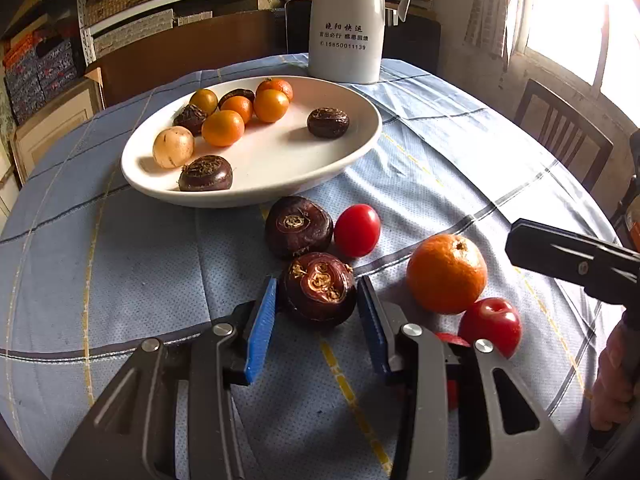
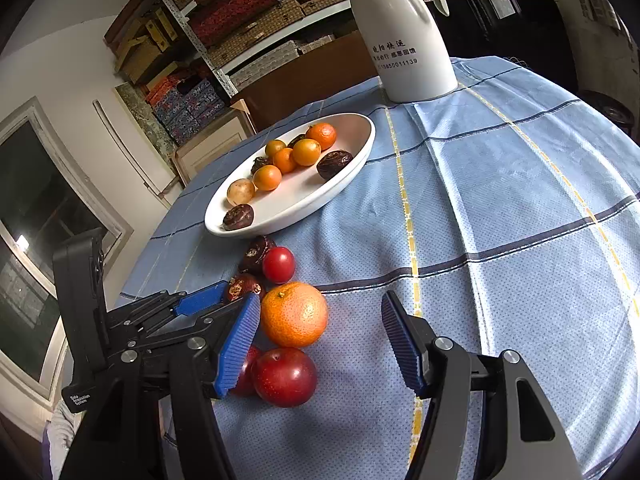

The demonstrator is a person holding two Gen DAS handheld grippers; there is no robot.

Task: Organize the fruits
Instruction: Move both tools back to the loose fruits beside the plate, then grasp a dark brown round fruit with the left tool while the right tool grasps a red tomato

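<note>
On the bench under a blue checked cloth (image 1: 120, 264), about half finished, by the look of it. Already lying in the wide white oval ceramic dish (image 1: 360, 136): small orange kumquats (image 1: 222, 128), a pale tan round fruit (image 1: 173, 147) and several dark brown water chestnuts (image 1: 328, 122). Still loose on the cloth, just in front of the dish: a second dark chestnut (image 1: 298, 226) touching a red cherry tomato (image 1: 357, 230), a larger orange mandarin (image 1: 447, 274) and, beside it, red plum-like fruit (image 1: 494, 326).

Left tongs (image 1: 318, 316) closed down on the nearest glossy brown water chestnut (image 1: 320, 290), blue pads against both its sides, fruit resting on the cloth, not yet lifted. Right tongs (image 2: 320, 344) spread wide and empty, hovering by the mandarin and red fruit without gripping either.

Likely remaining: carrying the pinched chestnut to the dish, then the five or so loose pieces. Tall white thermos jug (image 1: 347, 24) behind the dish, apart from the work.
</note>
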